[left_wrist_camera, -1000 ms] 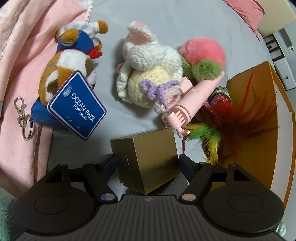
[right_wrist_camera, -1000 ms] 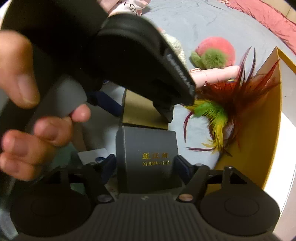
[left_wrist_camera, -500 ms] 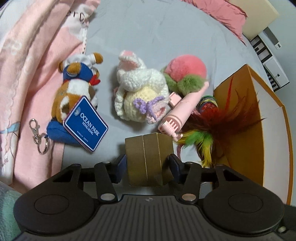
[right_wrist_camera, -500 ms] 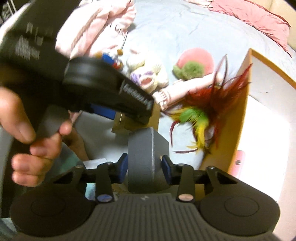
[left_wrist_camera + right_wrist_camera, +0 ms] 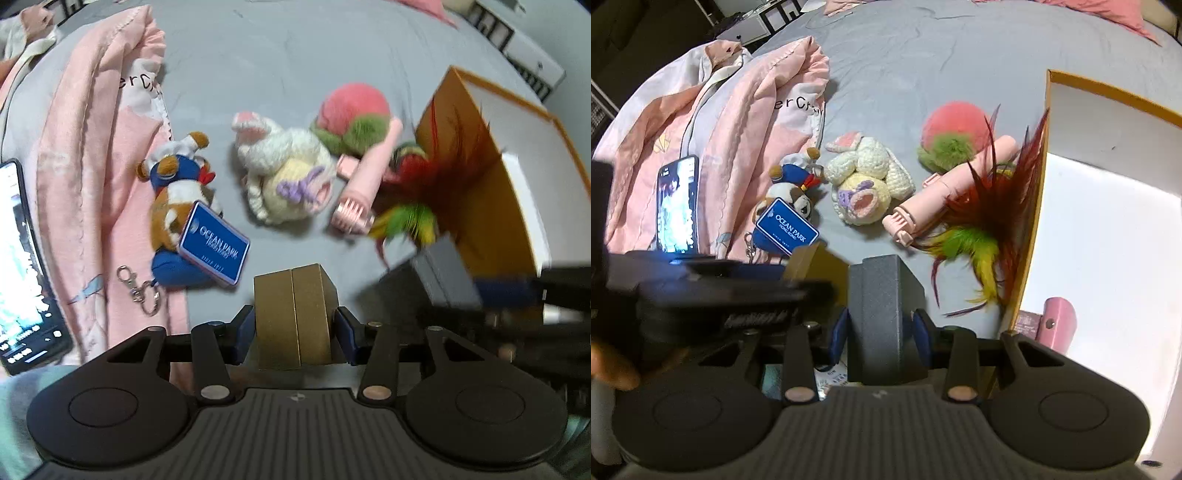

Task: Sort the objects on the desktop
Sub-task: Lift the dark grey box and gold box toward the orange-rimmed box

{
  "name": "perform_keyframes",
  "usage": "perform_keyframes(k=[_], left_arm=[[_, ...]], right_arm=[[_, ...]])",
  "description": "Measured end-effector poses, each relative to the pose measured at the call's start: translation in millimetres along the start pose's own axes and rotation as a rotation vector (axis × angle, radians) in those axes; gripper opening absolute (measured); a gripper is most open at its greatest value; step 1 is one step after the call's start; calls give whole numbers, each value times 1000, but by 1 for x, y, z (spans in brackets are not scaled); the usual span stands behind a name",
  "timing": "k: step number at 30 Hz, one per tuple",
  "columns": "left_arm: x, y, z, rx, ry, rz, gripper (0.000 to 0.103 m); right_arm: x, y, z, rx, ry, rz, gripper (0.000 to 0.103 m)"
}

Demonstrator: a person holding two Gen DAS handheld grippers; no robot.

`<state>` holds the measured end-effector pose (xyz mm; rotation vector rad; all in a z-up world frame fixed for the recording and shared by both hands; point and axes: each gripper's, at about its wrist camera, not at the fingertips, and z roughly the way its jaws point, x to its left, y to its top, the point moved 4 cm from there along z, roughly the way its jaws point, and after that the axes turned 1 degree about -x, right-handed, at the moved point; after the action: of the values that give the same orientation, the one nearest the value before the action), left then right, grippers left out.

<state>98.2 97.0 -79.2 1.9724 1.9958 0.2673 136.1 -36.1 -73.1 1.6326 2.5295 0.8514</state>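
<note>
- Boxes first: my left tongs [image 5: 295, 325] are clamped on the gold box [image 5: 293, 314], and the pads are closing a touch tighter on its sides; my right tongs [image 5: 879, 332] are clamped on the grey box [image 5: 884, 314].
- Both boxes hang clear above the grey bed [image 5: 280, 62], close beside each other, so I'd keep the two hands from knocking together.
- I judge the open orange-rimmed carton [image 5: 1108, 221] at the right is where they go; a pink thing already lies in it.
- The feather toy [image 5: 990, 221] leans on the carton's wall, so I'd come in over the rim, above the feathers.
- I'd lower each box flat to the white floor before letting the tongs part.
- The plush toys [image 5: 864, 177] and the pink tube [image 5: 942, 195] wait on the bed.
</note>
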Motion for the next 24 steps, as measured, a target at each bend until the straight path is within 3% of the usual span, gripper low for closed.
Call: perform_keyframes(k=[11, 16, 24], left_arm=[[-6, 1, 21, 74, 10, 29, 53], [-6, -1, 25, 120, -45, 27, 53], [-11, -2, 22, 93, -51, 43, 53]], right_arm=[[-3, 10, 3, -6, 12, -4, 40], [-2, 12, 4, -15, 14, -1, 40], [-6, 11, -40, -116, 95, 49, 40]])
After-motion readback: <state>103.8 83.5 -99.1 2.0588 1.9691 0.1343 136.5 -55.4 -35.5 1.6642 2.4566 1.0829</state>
